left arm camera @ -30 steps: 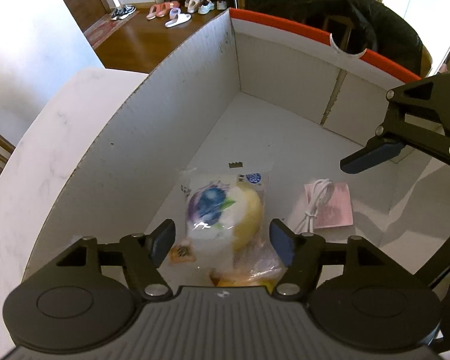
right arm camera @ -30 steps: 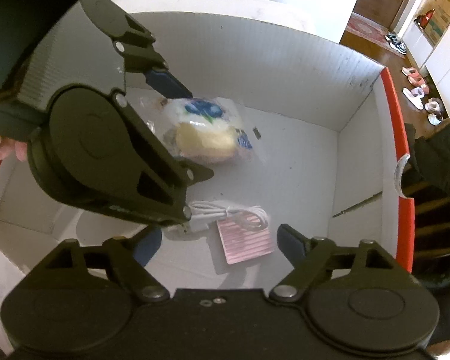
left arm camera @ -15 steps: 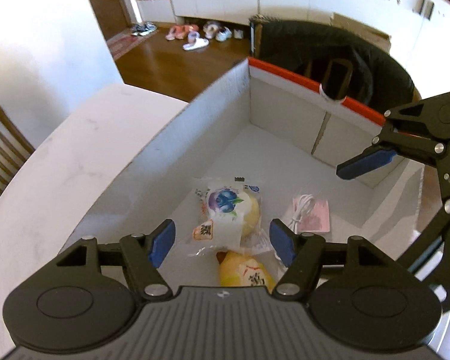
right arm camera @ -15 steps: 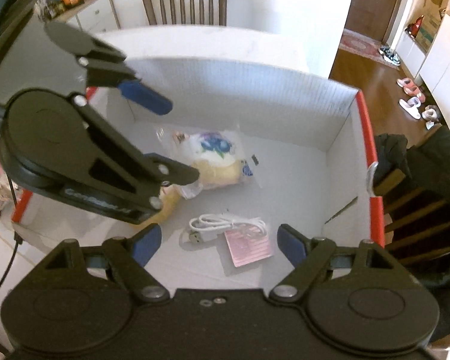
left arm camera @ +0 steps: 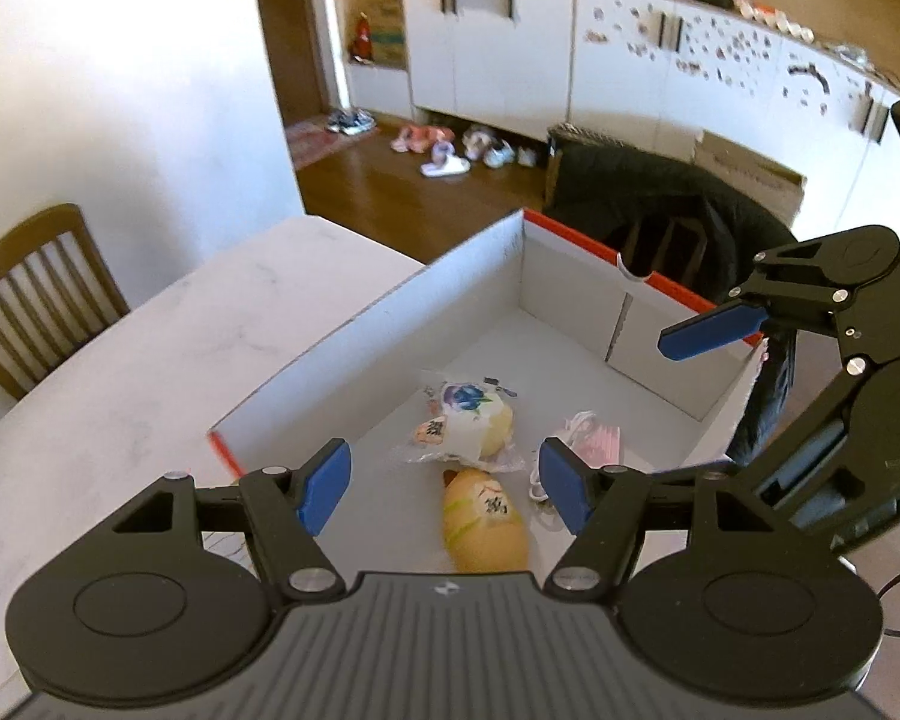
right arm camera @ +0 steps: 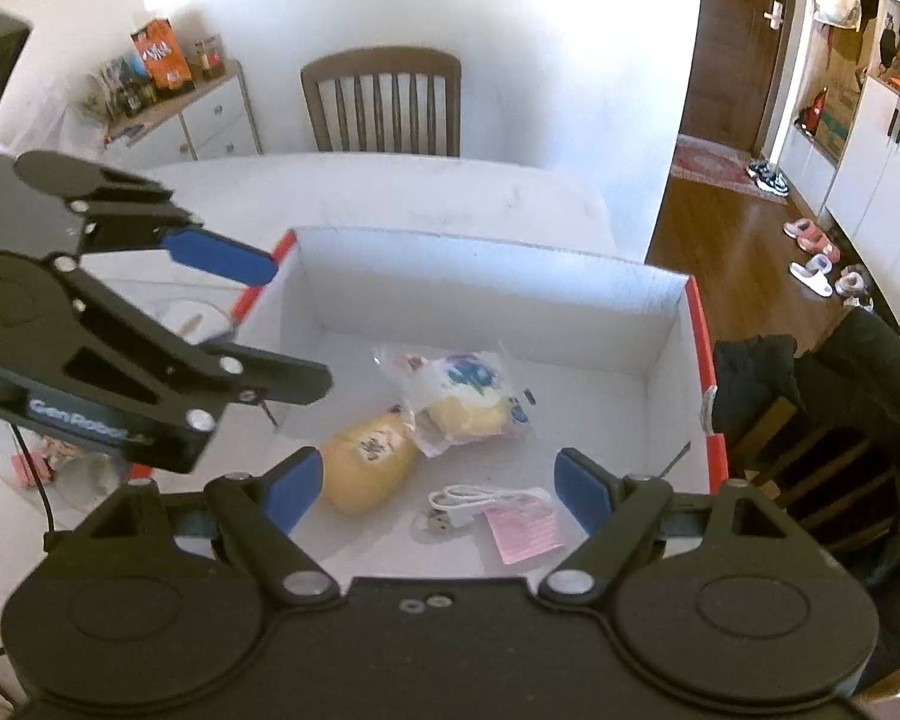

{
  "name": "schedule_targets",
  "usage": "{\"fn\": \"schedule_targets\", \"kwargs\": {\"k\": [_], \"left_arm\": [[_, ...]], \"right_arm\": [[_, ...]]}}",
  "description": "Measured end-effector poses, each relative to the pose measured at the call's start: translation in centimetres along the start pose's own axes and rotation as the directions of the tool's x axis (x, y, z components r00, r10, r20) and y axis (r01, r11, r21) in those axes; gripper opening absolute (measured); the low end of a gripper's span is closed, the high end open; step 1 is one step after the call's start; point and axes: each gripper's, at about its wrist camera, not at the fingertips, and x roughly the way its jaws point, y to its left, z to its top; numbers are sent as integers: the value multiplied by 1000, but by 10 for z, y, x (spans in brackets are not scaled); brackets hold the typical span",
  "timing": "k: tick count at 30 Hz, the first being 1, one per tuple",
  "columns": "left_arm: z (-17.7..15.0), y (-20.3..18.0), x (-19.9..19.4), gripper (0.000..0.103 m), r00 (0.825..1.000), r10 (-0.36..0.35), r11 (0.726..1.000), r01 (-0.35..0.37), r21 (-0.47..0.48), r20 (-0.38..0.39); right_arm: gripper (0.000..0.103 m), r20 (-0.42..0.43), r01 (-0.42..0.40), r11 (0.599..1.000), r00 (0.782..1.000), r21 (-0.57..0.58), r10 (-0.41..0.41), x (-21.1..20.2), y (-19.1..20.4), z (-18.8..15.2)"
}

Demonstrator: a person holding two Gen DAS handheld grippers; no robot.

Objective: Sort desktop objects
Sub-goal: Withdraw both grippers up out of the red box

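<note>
A white cardboard box with red edges (left arm camera: 390, 324) (right arm camera: 486, 276) stands on the pale table. Inside lie a clear bag holding a round yellow bun with a blue label (left arm camera: 471, 420) (right arm camera: 465, 399), a yellow oblong wrapped snack (left arm camera: 486, 519) (right arm camera: 369, 465), and a white USB cable on a pink card (left arm camera: 588, 444) (right arm camera: 504, 513). My left gripper (left arm camera: 444, 483) hangs open above the box with nothing between its fingers. My right gripper (right arm camera: 438, 486) is open too, also above the box and empty. Each gripper shows in the other's view.
Wooden chairs (left arm camera: 36, 294) (right arm camera: 384, 102) stand at the table's far sides. A dark jacket drapes over a chair (left arm camera: 678, 216) (right arm camera: 834, 372) beyond the box. Small items and a black cord (right arm camera: 42, 468) lie on the table left of the box.
Both grippers have risen and pulled back from inside the box; the box and its contents look smaller now. The yellow oblong snack has come into view. Both stayed open.
</note>
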Motion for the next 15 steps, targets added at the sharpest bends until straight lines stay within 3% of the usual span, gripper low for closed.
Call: {"fn": "schedule_targets", "kwargs": {"k": [7, 15], "left_arm": [[-26, 7, -46, 68, 996, 42, 998, -39, -40, 83], [-63, 21, -87, 69, 991, 36, 997, -27, -69, 129]], "right_arm": [[90, 72, 12, 1000, 997, -19, -11, -18, 26, -2], [93, 119, 25, 1000, 993, -2, -25, -30, 60, -3]]}}
